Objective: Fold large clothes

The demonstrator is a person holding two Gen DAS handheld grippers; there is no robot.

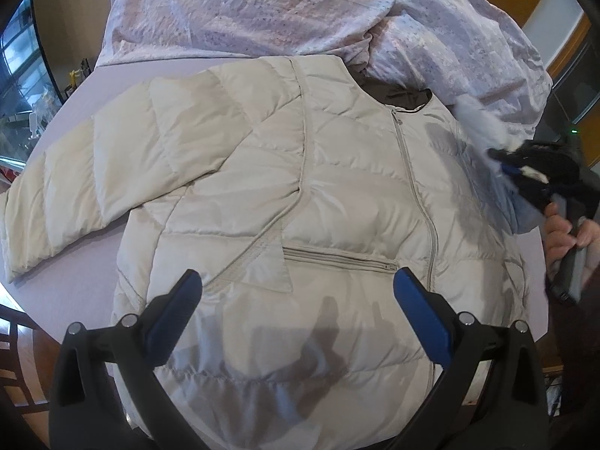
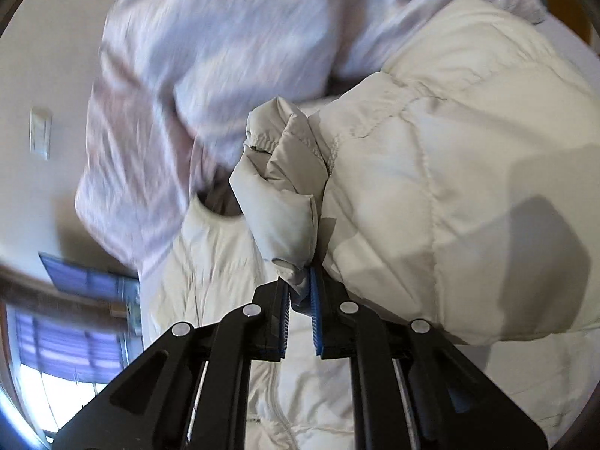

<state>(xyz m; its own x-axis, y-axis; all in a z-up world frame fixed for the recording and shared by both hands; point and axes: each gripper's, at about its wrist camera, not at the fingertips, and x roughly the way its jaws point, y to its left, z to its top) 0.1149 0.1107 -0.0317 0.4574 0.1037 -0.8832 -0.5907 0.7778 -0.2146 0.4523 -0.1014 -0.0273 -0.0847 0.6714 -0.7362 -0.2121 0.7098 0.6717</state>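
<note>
Left claw [image 1: 296, 281] (jaws apart) above jacket [image 1: 337, 195].

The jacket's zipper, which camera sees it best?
The left wrist view: the zipper runs in plain sight down the front of the cream jacket. The right wrist view shows mostly a bunched sleeve pinched in the right gripper, with only a blurry zipper trace.

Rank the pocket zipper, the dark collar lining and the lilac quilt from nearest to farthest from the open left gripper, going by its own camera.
From the left gripper, open above the jacket:
1. Pocket zipper: just ahead, between the fingertips.
2. Collar lining: farther up, at the neck, right of centre.
3. Quilt: farthest, bunched beyond the jacket's top edge.
</note>
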